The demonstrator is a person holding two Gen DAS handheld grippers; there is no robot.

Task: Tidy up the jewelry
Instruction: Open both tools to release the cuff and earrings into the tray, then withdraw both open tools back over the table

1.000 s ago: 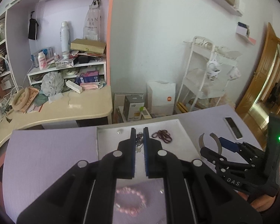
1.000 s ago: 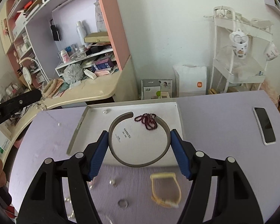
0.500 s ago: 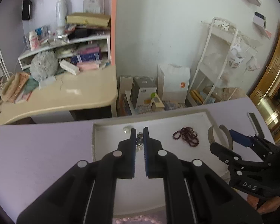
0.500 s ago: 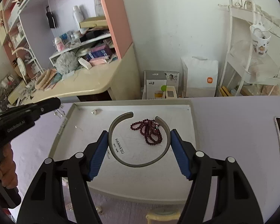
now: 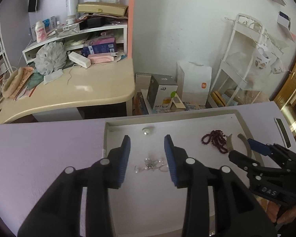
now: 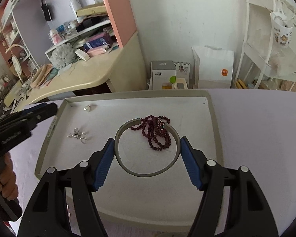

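A white tray point(image 6: 210, 106) lies on the lilac table. My left gripper point(image 5: 147, 141) is open and empty above the tray's left part, over a silver chain point(image 5: 151, 164) that lies on the tray floor; the chain also shows in the right wrist view point(image 6: 78, 136). My right gripper point(image 6: 147, 141) is shut on a grey open bangle point(image 6: 146, 172), held just above the tray over a dark red bead necklace point(image 6: 155, 132). The bangle point(image 5: 246, 144) and necklace point(image 5: 215, 140) also show in the left wrist view. A small pearl piece point(image 6: 87, 108) lies near the tray's far left corner.
A phone point(image 5: 283, 132) lies on the table to the right of the tray. Beyond the table are a cream desk point(image 5: 73, 92) with cluttered shelves, boxes on the floor point(image 5: 161, 94) and a white wire rack point(image 6: 266, 45).
My left gripper opened and let the silver chain drop onto the tray. Both grippers moved forward over the tray; the right one brought the bangle down over the red necklace.
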